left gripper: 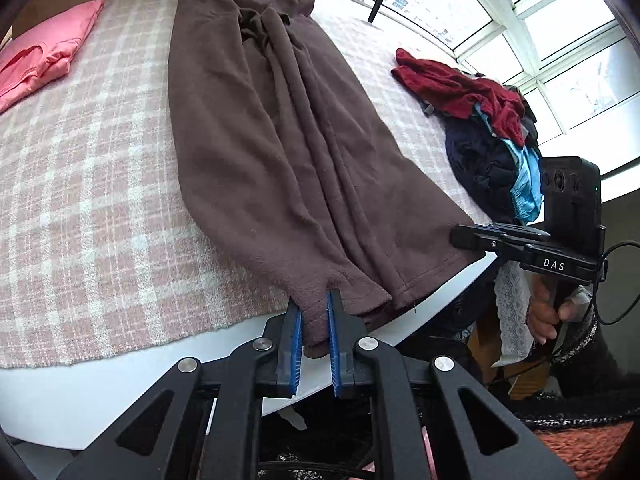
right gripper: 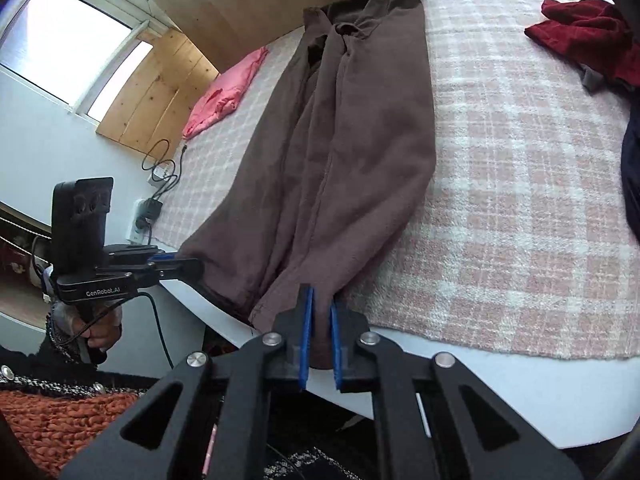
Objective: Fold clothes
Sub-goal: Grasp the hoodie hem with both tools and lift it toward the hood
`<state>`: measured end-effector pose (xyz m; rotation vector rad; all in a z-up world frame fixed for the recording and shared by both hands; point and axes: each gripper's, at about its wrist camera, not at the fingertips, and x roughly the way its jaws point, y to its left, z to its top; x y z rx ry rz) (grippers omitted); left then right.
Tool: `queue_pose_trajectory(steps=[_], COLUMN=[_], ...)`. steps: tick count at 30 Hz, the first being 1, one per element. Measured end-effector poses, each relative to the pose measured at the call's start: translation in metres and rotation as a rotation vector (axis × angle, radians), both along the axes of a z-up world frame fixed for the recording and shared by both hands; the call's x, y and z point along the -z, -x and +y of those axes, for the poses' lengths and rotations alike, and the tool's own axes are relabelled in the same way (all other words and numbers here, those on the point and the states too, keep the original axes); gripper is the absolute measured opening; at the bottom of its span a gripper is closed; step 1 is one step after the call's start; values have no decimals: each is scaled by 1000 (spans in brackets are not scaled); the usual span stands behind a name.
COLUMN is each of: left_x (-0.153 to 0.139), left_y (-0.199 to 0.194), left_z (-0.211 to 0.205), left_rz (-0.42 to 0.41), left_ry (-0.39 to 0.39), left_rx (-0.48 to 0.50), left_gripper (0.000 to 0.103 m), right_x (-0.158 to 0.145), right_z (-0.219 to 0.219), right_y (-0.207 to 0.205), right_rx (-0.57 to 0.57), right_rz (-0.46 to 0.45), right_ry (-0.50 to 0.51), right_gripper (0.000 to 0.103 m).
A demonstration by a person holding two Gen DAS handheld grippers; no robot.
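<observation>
A long brown fleece garment (left gripper: 272, 136) lies lengthwise on the checked pink-and-white cloth (left gripper: 88, 184), folded along its length, with its near hem over the table's front edge. My left gripper (left gripper: 314, 304) is shut on the left corner of that hem, the fabric pinched between its blue pads. My right gripper (right gripper: 320, 308) is shut on the other hem corner of the brown garment (right gripper: 352, 128). In the left wrist view the right gripper (left gripper: 468, 238) shows at the garment's right corner; in the right wrist view the left gripper (right gripper: 188, 266) shows at its left corner.
A folded pink garment (left gripper: 44, 60) lies at the far left of the cloth. A heap of clothes, dark red (left gripper: 456, 84), navy and light blue, sits at the right. The white table edge (left gripper: 420, 320) runs in front. Windows stand behind; a person's hand (left gripper: 544, 312) holds the handle.
</observation>
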<state>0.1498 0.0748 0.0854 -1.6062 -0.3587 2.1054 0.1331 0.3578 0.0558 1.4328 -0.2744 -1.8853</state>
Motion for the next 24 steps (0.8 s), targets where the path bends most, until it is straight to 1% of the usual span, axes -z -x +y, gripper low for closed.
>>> queue_pose_trajectory(steps=[4, 6, 8, 10, 11, 12, 14, 17, 21, 24], left_x=[-57, -83, -108, -121, -125, -126, -123, -105, -62, -26], left_y=[45, 71, 99, 137, 159, 181, 221, 278, 341, 375], left_z=[-21, -32, -42, -43, -45, -48, -55, -64, -76, -80], left_rz=[152, 239, 322, 370, 378, 374, 360, 325, 226, 164], left_ry=[-21, -11, -1, 13, 16, 10, 5, 23, -4, 16], left_rx=[-21, -28, -36, -53, -61, -76, -98, -134, -170, -167], left_gripper=[10, 10, 10, 10, 10, 10, 10, 10, 10, 10], right_x=[-58, -84, -108, -123, -130, -133, -130, -117, -72, -35], right_z=[-1, -8, -22, -33, -38, -45, -60, -72, -85, -94], right_y=[36, 62, 90, 125, 142, 163, 207, 272, 341, 383], right_rx=[27, 40, 48, 62, 69, 80, 116, 171, 216, 241], right_rz=[103, 147, 197, 228, 241, 239, 218, 179, 83, 16], right_ry=[99, 144, 165, 181, 188, 198, 200, 185, 151, 114], right_gripper=[8, 8, 8, 8, 8, 8, 8, 8, 8, 8])
